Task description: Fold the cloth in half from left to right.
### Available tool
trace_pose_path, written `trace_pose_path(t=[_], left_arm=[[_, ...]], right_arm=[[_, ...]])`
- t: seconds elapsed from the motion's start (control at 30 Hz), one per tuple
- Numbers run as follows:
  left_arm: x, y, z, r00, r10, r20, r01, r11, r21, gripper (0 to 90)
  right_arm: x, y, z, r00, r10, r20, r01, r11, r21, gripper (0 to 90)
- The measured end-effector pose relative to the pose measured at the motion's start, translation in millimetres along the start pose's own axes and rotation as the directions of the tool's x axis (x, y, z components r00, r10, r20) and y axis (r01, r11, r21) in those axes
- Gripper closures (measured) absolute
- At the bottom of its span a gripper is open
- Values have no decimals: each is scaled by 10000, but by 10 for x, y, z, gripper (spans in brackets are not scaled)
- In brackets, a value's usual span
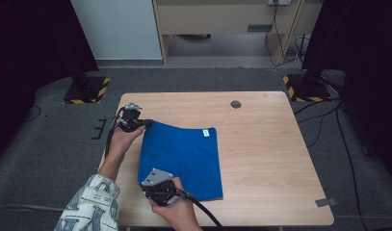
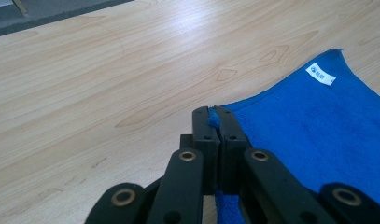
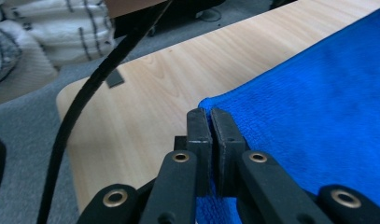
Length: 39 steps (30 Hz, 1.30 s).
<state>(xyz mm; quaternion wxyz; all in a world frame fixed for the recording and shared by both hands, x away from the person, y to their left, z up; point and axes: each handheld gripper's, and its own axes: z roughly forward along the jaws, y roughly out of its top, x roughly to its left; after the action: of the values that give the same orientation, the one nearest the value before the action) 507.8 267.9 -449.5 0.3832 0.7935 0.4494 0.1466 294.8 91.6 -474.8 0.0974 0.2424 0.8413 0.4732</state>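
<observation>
Rectangular blue terry cloth [image 1: 184, 159] lying left of centre on the pale wood-grain worktop [image 1: 266, 144]. A small white sewn label [image 2: 320, 74] with a blue mark sits at its far right corner; the print is too small to read. The left gripper [image 1: 146, 123] pinches the far left corner, fingers [image 2: 202, 126] clenched on the cloth; the right gripper [image 1: 146, 188] clamps the near left corner likewise. The high view adds a round grommet [image 1: 236, 104] and bare worktop to the right; the right gripper view adds a black cable [image 3: 80, 107] and a patterned sleeve [image 3: 61, 32].
</observation>
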Motion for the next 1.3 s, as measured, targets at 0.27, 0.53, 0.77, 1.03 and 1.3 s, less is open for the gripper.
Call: trace_pose_path(t=[0.27, 0.53, 0.77, 1.03, 1.3], left_arm=[[-148, 88, 236, 9997, -181, 131, 180, 9998, 80, 883], [-465, 233, 536, 9998, 94, 175, -97, 9997, 213, 884], [-682, 326, 706, 9988, 316, 377, -330, 9988, 360, 883], [-895, 370, 883, 9971, 523, 553, -548, 9975, 453, 883], [-1075, 409, 1021, 9959, 537, 726, -562, 9979, 321, 883]], right_arm=[[-166, -117, -198, 9987, 495, 97, -491, 9982, -353, 870], [-338, -313, -432, 9971, 362, 663, -348, 9992, -220, 868], [-404, -441, -547, 9959, 487, 759, -482, 9988, -83, 869], [-476, -560, -680, 9936, 502, 1015, -511, 9987, 58, 868], [-586, -713, -823, 9898, 735, 1222, -769, 9968, 234, 869]])
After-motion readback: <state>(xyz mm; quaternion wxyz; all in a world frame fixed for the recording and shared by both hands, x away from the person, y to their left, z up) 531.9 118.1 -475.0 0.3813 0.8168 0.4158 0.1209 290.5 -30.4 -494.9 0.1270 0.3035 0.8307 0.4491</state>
